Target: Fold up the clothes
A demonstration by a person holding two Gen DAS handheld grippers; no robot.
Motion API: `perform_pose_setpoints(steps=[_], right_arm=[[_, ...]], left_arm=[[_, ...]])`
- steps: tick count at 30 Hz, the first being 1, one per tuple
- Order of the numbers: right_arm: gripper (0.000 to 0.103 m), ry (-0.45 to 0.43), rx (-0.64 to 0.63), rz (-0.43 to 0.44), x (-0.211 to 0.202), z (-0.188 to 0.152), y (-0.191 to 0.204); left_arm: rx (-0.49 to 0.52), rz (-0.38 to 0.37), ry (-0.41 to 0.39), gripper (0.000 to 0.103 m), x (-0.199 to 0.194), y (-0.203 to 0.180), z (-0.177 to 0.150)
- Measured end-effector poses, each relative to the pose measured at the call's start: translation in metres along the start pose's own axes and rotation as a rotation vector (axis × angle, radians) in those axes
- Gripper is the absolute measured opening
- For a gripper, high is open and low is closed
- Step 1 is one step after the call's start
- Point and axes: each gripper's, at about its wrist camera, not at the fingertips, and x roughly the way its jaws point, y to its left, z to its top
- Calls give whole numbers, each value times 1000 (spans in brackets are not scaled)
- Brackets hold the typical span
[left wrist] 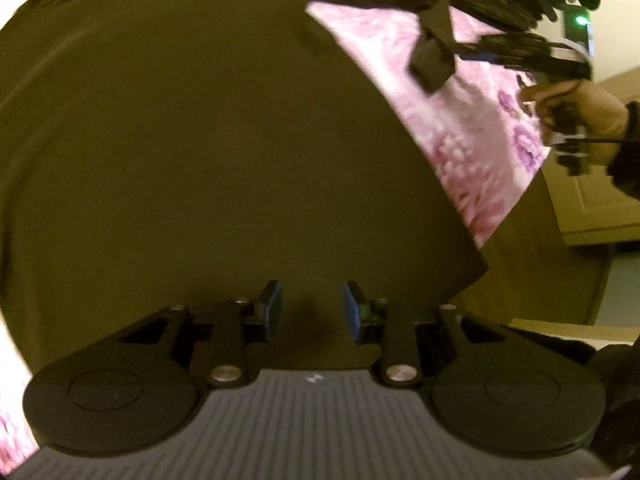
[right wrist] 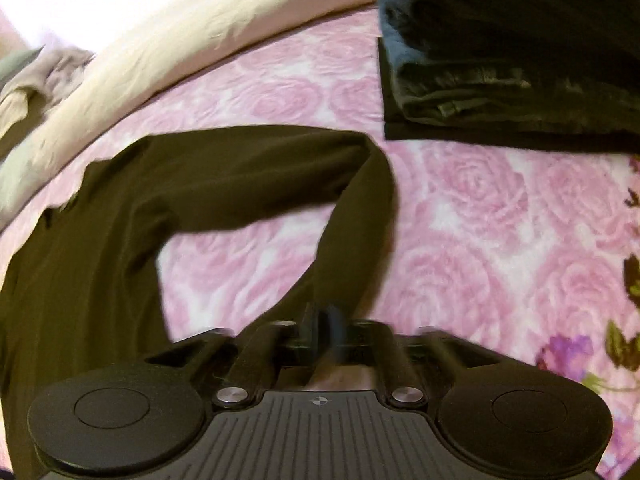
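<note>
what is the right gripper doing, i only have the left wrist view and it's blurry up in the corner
Observer: The right gripper is shut on the end of the dark shirt's sleeve, which loops up from the pink blanket.
Operator: anything near it i should watch for
Observer: A stack of folded dark clothes lies on the blanket just beyond the sleeve, apart from it.
Operator: and further left?
Observer: A cream fuzzy blanket runs along the far edge, with a grey garment crumpled at its left end.
</note>
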Motion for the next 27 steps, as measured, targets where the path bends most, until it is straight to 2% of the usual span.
perform_pose_setpoints(steps=[1, 2, 6, 7, 8, 9, 10, 12, 13, 16, 18, 19, 20, 21, 22, 27], right_arm=[[103, -10, 15, -9, 5, 1, -3], [103, -21, 30, -18, 9, 1, -5], [102, 34, 61, 1, 27, 3, -8], [99, 38, 59, 1, 29, 3, -8], [90, 54, 67, 12, 31, 4, -11], [52, 69, 75, 24, 32, 4, -13], [29, 100, 83, 43, 34, 5, -18], [16, 130, 23, 33, 32, 10, -23], [15, 117, -56, -14, 25, 14, -22], [15, -35, -368, -268, -12, 23, -15], [15, -87, -431, -379, -25, 26, -25], [21, -112, -461, -434, -32, 28, -31], [34, -138, -492, -489, -39, 29, -36], [82, -129, -516, -541, -37, 27, -40], [100, -130, -522, -560, -36, 24, -45], [99, -60, -404, -452, -33, 10, -57]], left_arm=[[11, 5, 7, 29, 1, -5, 7], [22, 9, 14, 29, 2, -10, 15], [36, 27, 42, 29, 8, -17, 34], [41, 34, 50, 29, 9, -18, 38], [45, 41, 57, 30, 11, -18, 43], [47, 44, 61, 30, 13, -20, 47], [49, 47, 64, 31, 15, -22, 52], [55, 50, 65, 35, 19, -26, 61], [60, 51, 63, 35, 21, -29, 65], [74, 37, 51, 35, 21, -33, 73], [86, 29, 49, 35, 23, -36, 75], [93, 27, 50, 35, 25, -37, 76], [100, 25, 51, 35, 27, -39, 76], [105, 26, 54, 35, 29, -40, 77], [112, 26, 58, 35, 30, -42, 77], [117, 27, 69, 37, 32, -45, 74]])
